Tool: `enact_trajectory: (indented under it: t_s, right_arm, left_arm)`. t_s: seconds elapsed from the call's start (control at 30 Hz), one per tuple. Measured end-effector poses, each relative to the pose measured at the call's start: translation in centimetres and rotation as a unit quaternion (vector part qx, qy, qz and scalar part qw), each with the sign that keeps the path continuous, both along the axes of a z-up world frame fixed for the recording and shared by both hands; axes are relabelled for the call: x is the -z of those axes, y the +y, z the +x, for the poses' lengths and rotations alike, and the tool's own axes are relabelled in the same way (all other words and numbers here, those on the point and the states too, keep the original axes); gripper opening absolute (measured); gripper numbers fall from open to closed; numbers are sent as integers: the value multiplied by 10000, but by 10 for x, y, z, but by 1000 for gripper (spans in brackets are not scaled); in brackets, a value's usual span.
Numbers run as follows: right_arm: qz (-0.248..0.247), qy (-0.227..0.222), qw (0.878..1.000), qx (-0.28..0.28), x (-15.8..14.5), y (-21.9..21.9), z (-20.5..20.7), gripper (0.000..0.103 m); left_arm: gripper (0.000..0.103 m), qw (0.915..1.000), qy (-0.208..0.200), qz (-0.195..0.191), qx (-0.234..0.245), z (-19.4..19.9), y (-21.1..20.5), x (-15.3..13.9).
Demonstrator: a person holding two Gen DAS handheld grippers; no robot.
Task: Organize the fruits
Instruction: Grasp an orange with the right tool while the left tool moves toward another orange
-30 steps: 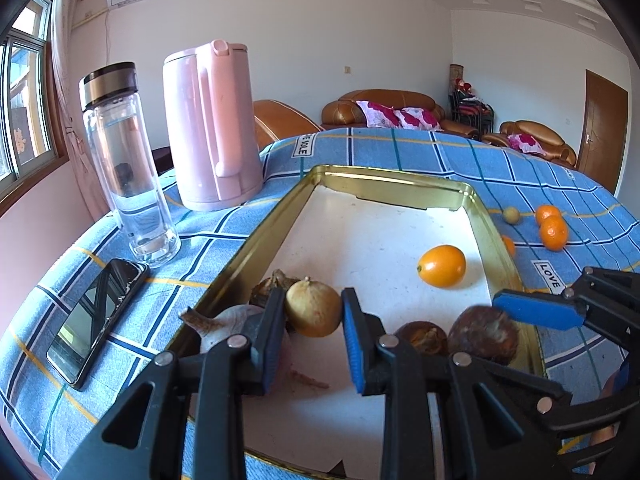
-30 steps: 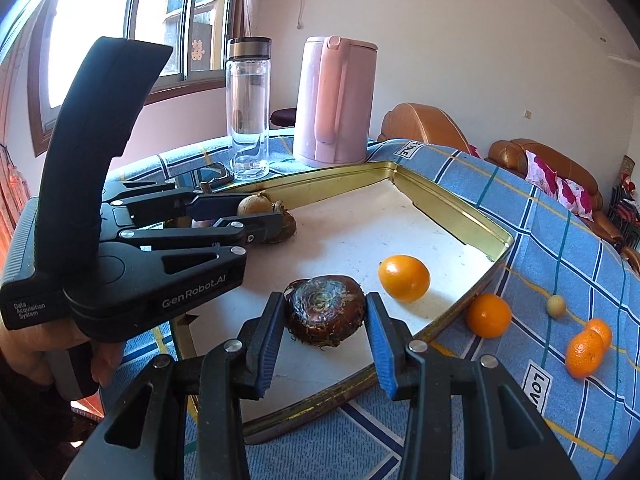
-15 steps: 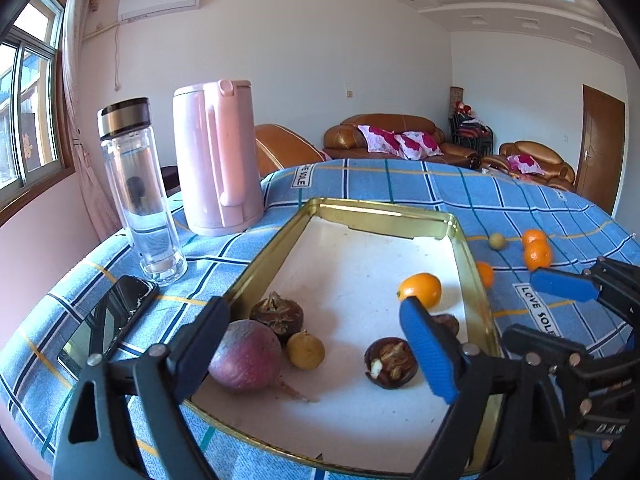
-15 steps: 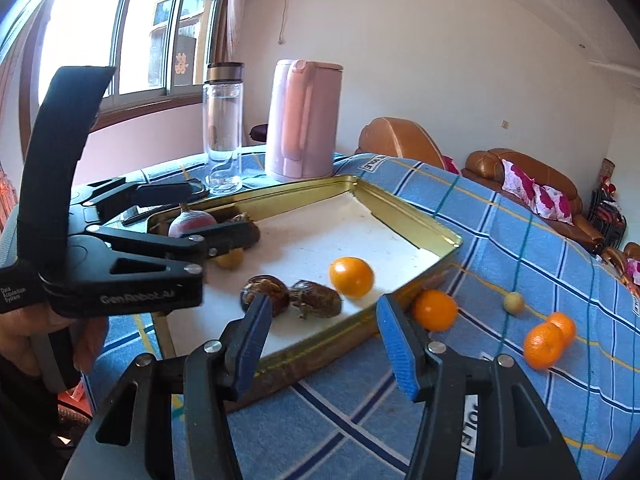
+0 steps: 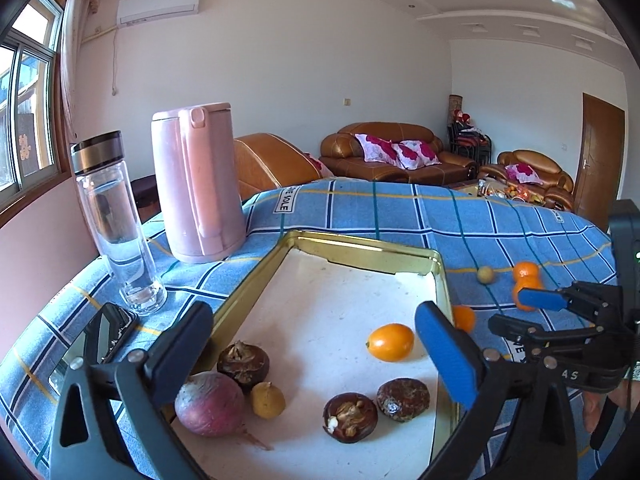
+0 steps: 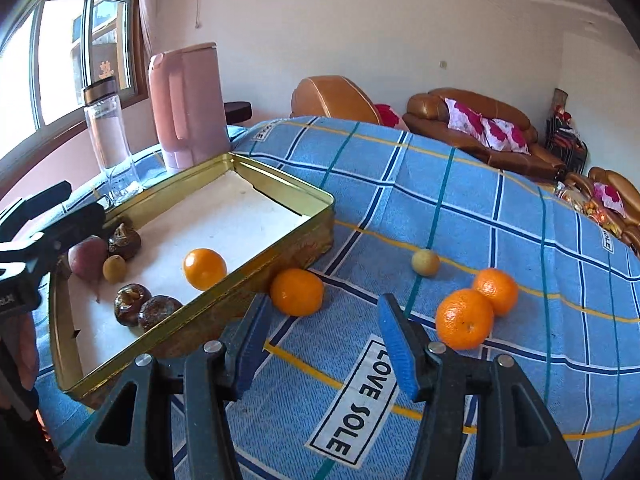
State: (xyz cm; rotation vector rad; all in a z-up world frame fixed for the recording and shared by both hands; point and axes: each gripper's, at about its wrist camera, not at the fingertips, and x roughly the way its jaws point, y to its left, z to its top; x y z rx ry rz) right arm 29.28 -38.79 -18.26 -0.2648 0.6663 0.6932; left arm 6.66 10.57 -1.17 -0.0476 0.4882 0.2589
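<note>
Gold tin tray (image 5: 362,246) holds six fruits below left gripper (image 5: 316,344), whose jaws have just been opening, now wide and empty. Right gripper (image 6: 320,344) part open, empty; loose oranges (image 6: 464,318) ahead on cloth.

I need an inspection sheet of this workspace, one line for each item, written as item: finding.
Surface: blue checked tablecloth, printed labels.
Job's things: gold metal tray holds six fruits: one orange fruit, three dark brown, one purple, one small yellow. On the cloth: three oranges, one pale small fruit.
Clutter: pink kettle, glass bottle, black phone.
Grippers: left gripper and right gripper both open, empty.
Cables: nothing seen.
Surroundings: brown sofas, window, door.
</note>
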Motion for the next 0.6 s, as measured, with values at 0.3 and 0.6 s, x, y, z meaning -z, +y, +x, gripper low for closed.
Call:
enact_trajectory:
  t_s: [0.3,0.6]
  right_arm:
    - [-93,534,9981,-290,17,30,28,57]
    - [-116,639,9968,-459,31,33,30,45]
  left_arm:
    - [103,10000,28,-11,-17,3,3,2]
    - [103,9999,77,103,7,8,-7,-6]
